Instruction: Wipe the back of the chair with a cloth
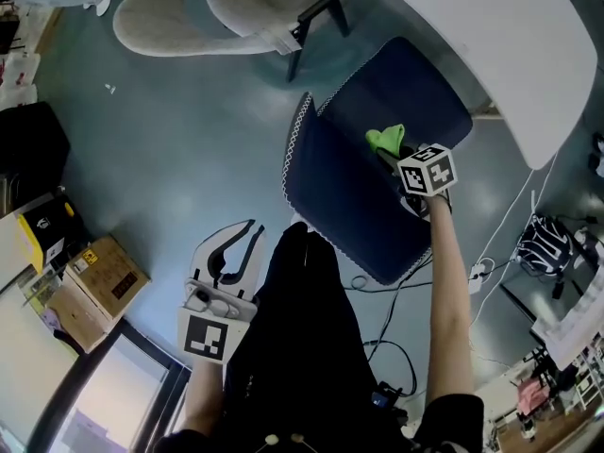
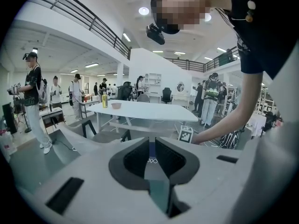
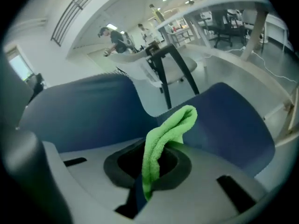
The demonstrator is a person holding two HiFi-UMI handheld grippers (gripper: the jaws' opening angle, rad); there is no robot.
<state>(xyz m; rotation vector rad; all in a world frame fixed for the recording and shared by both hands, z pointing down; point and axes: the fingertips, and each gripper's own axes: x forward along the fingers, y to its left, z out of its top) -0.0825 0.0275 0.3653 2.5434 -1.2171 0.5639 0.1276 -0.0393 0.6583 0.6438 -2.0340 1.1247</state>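
A blue chair [image 1: 351,201] is seen on the floor [image 1: 189,140]. The right hand-held gripper [image 1: 394,157] is held over it and is closed on a green cloth [image 1: 385,140]. The cloth sticks out past the jaws, close to the chair's back; touching cannot be told. The left hand-held gripper [image 1: 238,239] is held away from the chair, open, with nothing in it
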